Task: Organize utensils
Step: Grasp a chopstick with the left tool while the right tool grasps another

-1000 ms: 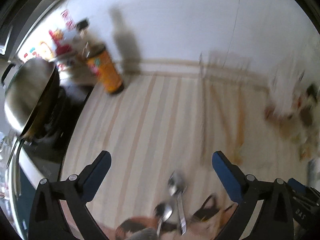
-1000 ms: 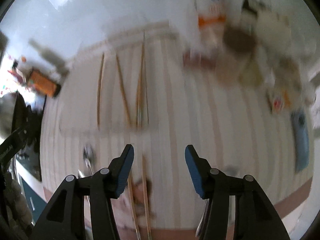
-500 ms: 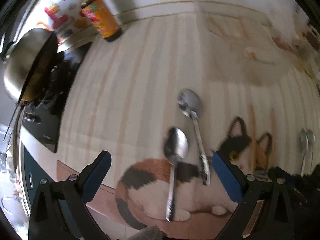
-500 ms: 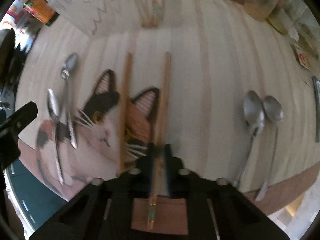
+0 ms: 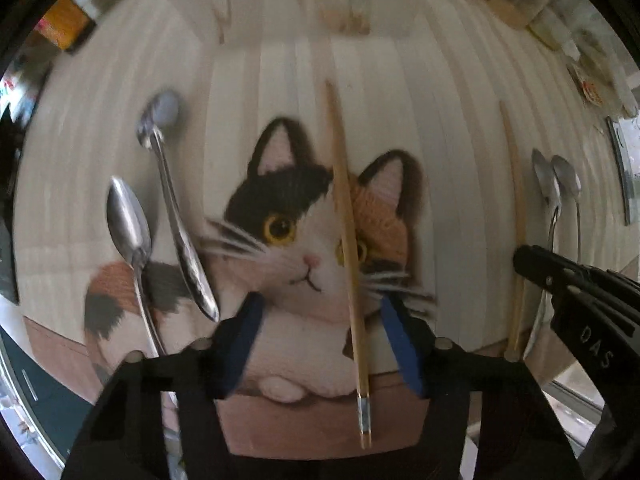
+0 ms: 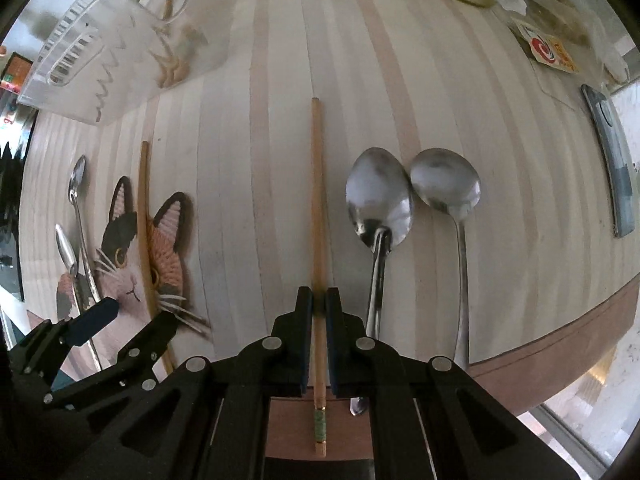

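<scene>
My right gripper [image 6: 319, 300] is shut on a wooden chopstick [image 6: 317, 200] that lies along the striped mat. Two large spoons [image 6: 380, 204] lie just right of it. My left gripper [image 5: 320, 312] is open, its jaws either side of a second chopstick [image 5: 346, 232] lying across the cat picture [image 5: 304, 248]. Two small spoons [image 5: 132, 220] lie left of that chopstick. The left gripper also shows in the right wrist view [image 6: 132, 316]. The right gripper shows at the right edge of the left wrist view [image 5: 520, 260].
A clear plastic organizer tray [image 6: 100, 52] holding chopsticks stands at the far left of the mat. A grey phone-like slab [image 6: 612, 160] lies at the right. Packets and jars [image 6: 552, 52] crowd the far right. The table's front edge [image 6: 560, 344] is close.
Both grippers came down low over the mat. The right gripper closed on its chopstick. The left gripper narrowed and moved right, from the small spoons to over the other chopstick.
</scene>
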`<action>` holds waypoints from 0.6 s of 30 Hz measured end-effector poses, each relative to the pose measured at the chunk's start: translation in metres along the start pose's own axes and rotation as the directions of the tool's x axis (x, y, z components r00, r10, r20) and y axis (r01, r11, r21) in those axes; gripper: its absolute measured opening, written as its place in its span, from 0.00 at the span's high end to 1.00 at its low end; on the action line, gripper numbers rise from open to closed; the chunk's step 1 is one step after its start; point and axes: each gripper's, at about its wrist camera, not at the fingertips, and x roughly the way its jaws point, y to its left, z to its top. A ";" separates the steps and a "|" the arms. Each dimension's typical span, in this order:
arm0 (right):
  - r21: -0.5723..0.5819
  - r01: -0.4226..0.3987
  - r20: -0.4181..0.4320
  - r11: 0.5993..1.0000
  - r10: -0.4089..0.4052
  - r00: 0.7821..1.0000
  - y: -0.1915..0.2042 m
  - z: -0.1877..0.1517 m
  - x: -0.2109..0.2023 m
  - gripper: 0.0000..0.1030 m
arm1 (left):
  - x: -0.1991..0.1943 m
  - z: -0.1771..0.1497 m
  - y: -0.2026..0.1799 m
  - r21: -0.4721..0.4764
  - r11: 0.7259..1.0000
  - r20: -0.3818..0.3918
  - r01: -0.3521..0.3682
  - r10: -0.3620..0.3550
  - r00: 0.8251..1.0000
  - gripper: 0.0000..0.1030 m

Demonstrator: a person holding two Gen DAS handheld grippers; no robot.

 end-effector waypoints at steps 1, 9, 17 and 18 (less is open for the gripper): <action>0.003 -0.001 0.001 1.000 0.001 1.000 -0.002 0.001 -0.001 0.94 | -0.001 0.000 0.000 0.002 1.000 0.003 -0.001 0.001 1.000 0.60; -0.032 0.033 0.012 0.999 -0.032 0.999 0.016 0.003 0.002 0.93 | -0.003 -0.001 0.035 -0.083 0.997 0.002 0.012 -0.011 1.000 0.96; -0.090 0.000 -0.020 0.996 -0.001 1.000 0.037 -0.019 0.001 0.93 | -0.003 -0.005 0.044 -0.088 0.996 0.009 0.005 -0.004 1.000 0.96; -0.099 0.007 -0.019 0.995 -0.009 1.000 0.038 -0.020 0.000 0.93 | -0.003 -0.005 0.043 -0.088 0.996 0.010 0.004 -0.003 1.000 0.96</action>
